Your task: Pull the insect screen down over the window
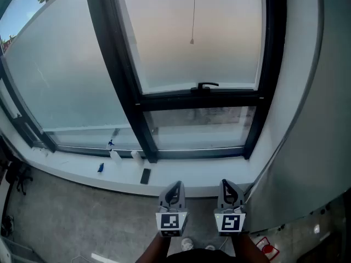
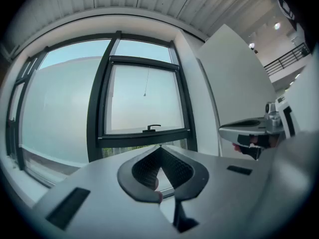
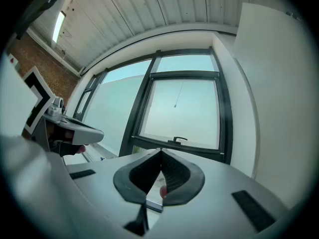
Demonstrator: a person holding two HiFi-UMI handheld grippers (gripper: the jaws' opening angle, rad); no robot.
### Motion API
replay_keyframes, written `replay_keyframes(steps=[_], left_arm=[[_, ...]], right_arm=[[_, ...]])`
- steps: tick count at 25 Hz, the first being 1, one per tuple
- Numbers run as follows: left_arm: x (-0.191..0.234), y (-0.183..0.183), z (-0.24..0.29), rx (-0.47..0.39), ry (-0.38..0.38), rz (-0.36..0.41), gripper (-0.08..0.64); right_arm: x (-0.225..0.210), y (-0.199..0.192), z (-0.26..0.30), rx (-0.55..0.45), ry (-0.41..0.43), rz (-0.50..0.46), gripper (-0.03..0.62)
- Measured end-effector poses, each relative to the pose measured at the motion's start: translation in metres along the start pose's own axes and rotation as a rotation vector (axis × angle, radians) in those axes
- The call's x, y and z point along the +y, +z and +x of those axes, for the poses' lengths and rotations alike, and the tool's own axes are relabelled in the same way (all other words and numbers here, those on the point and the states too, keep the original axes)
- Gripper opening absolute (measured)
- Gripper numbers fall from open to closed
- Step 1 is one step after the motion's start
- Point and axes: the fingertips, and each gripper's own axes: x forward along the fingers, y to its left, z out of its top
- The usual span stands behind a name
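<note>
Screen cord (image 1: 192, 40) well beyond right hand-held gripper (image 1: 227, 185)

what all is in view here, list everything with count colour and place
window frame: one, black, straight ahead
window handle: one, black, bottom rail of the upper right pane
pull cord: one, thin, grey, hanging in front of the upper right pane
sill: one, white, under the window
flat item: one, black, on the sill
small item: one, blue, on the sill, left of the black one
small blocks: two, white, on the sill by the frame
floor: grey, below the sill
left gripper: one, grey, shut, empty, bottom centre
right gripper: one, grey, shut, empty, beside the left
</note>
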Motion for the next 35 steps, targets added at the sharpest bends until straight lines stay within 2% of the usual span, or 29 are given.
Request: replay_keyframes(steps=[10, 14, 18, 24, 28, 32, 35], left_arm=[[-0.003, -0.001, -0.003, -0.005, 0.012, 0.006, 0.002], [-0.005, -0.002, -0.003, -0.003, 0.015, 0.038, 0.002], [-0.006, -0.003, -0.002, 0.003, 0.009, 0.011, 0.002], [-0.003, -0.004, -0.004, 0.004, 0.012, 0.057, 0.002], [0.001, -0.006, -0.006, 0.012, 0.015, 0.014, 0.002], [0.006, -0.007, -0.006, 0.012, 0.016, 0.003, 0.002], [0.013, -0.009, -0.006, 0.024, 0.017, -0.049, 0.002]], right_arm=[[-0.001, -0.001, -0.002, -0.001, -0.003, 0.005, 0.005], [-0.002, -0.001, -0.003, -0.004, -0.005, 0.008, 0.004], [-0.003, 0.000, -0.003, -0.016, -0.005, 0.011, 0.005], [0.000, -0.001, -0.002, -0.008, -0.006, 0.033, 0.005], [0.004, -0.002, 0.000, 0.000, 0.002, 0.024, 0.004], [0.009, -0.002, 0.003, -0.001, 0.006, 0.026, 0.005], [0.013, -0.001, 0.005, -0.005, 0.007, 0.028, 0.004]])
